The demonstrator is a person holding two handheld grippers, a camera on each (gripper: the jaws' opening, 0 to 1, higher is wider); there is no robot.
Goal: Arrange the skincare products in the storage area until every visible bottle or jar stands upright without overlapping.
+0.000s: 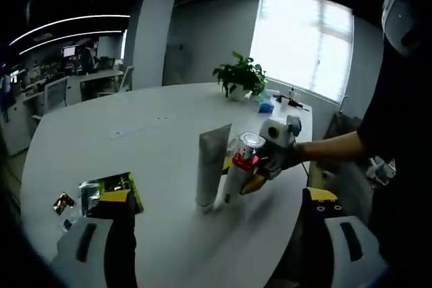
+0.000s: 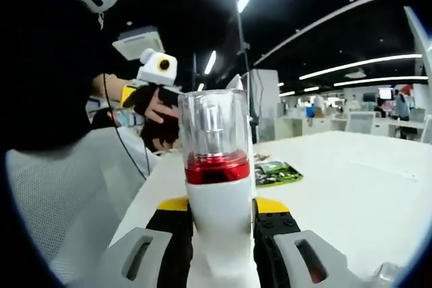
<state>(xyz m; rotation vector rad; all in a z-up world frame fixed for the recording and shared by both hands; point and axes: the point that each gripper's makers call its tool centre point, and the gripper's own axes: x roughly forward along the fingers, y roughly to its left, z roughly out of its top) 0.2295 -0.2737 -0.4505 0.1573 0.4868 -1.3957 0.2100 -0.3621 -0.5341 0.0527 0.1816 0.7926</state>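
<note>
A white pump bottle with a glossy red collar and a clear cylindrical cap over a silver pump head is seen pinched in the right claw, its smooth white body pressed between the black, yellow-tipped jaws. In the left gripper view the same bottle is seen held near the tabletop, tilted, with the right claw gripped by a gloved hand.

Just beside the bottle a matte grey squeeze tube is seen standing upright on its cap, flat crimped end uppermost; whether the two touch cannot be told.

The left claw is spread wide, nothing between its jaws; it hangs over the near edge of the tabletop, well apart from the tube.

The tabletop is a smooth, pale, rounded slab with a faint sheen. Near the left jaw a flat green and black packet with a shiny foil-like face is lying flat, and a small glittering wrapper lies beside it. The green packet is also seen in the right gripper view, beyond the bottle.

At the far end of the tabletop a leafy green plant is seen in a white pot, before a bright window.
</note>
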